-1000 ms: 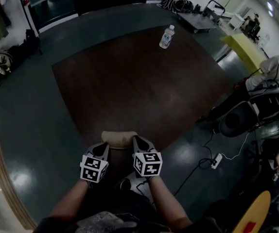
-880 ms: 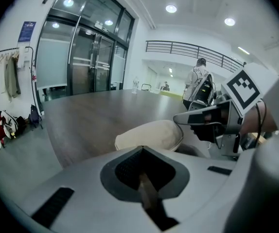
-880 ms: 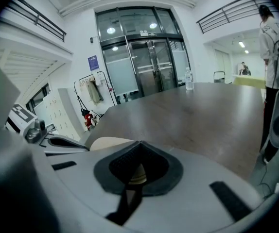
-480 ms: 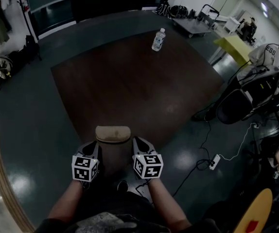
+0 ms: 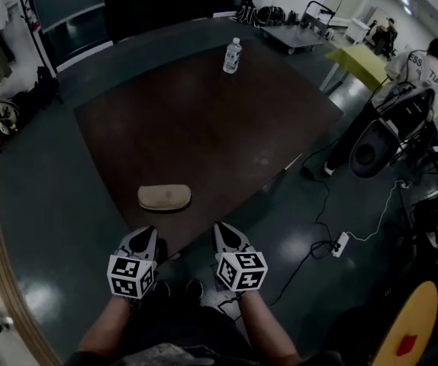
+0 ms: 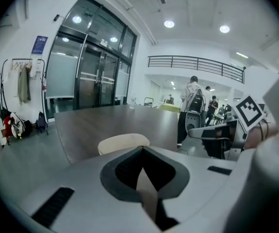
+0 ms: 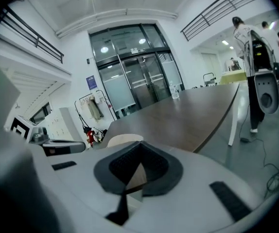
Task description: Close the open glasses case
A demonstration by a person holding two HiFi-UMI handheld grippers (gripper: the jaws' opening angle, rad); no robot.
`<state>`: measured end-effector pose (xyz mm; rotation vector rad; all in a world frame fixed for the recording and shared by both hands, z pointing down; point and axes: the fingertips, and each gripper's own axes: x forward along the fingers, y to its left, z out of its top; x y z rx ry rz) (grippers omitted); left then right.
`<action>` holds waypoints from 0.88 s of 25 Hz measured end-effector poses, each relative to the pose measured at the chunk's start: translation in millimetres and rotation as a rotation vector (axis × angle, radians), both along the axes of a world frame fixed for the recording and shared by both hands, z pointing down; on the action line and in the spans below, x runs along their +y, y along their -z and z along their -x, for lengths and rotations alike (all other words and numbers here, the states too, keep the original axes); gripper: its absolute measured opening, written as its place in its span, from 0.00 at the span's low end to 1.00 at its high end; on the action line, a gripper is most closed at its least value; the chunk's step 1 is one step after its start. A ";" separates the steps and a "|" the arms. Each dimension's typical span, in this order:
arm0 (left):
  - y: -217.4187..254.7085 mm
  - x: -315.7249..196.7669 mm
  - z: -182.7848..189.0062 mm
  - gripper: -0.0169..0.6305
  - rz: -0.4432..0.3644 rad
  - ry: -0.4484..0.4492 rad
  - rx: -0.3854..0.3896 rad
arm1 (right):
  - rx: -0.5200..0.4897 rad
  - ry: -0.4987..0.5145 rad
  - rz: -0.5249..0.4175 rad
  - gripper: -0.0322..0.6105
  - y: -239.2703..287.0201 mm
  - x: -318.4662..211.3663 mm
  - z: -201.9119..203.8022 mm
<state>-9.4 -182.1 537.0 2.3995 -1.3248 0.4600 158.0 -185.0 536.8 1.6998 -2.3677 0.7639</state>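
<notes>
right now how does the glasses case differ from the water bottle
The glasses case lies flat and low; the water bottle stands upright. The glasses case is tan and opaque; the water bottle is clear. The glasses case sits near the person's edge of the table; the water bottle stands at the far edge. Both rest on that table.

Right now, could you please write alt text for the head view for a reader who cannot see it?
A closed tan glasses case lies near the front edge of a dark table. The left hand-held gripper and right hand-held gripper hover short of it, shut and empty; a bottle stands far back.
</notes>
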 end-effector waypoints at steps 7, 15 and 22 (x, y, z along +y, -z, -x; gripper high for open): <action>25.1 23.9 -8.7 0.04 -0.044 -0.051 0.063 | -0.109 -0.002 -0.095 0.03 26.5 27.1 13.5; 35.0 94.4 46.7 0.04 -0.069 -0.028 0.122 | -0.087 -0.005 -0.115 0.03 33.7 96.7 65.3; 52.3 172.6 80.4 0.04 -0.136 -0.041 0.164 | -0.034 0.000 -0.166 0.03 41.6 183.0 104.4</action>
